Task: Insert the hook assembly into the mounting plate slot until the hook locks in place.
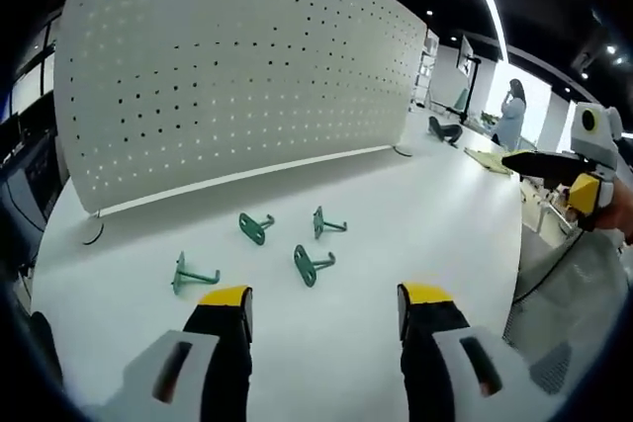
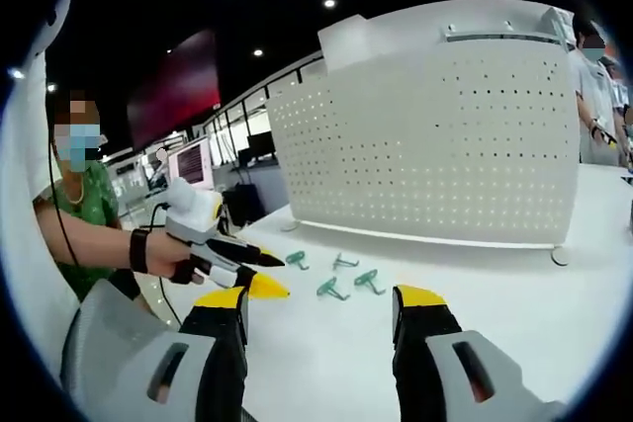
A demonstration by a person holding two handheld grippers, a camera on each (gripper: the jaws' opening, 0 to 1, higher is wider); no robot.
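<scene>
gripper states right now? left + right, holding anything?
Left gripper: open, holding nothing; the green hooks lie on the table ahead of it.
Right gripper: open, holding nothing.

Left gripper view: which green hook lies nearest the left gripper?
The leftmost hook, just beyond the left gripper's left jaw tip. The other three lie farther out toward the pegboard.
</scene>
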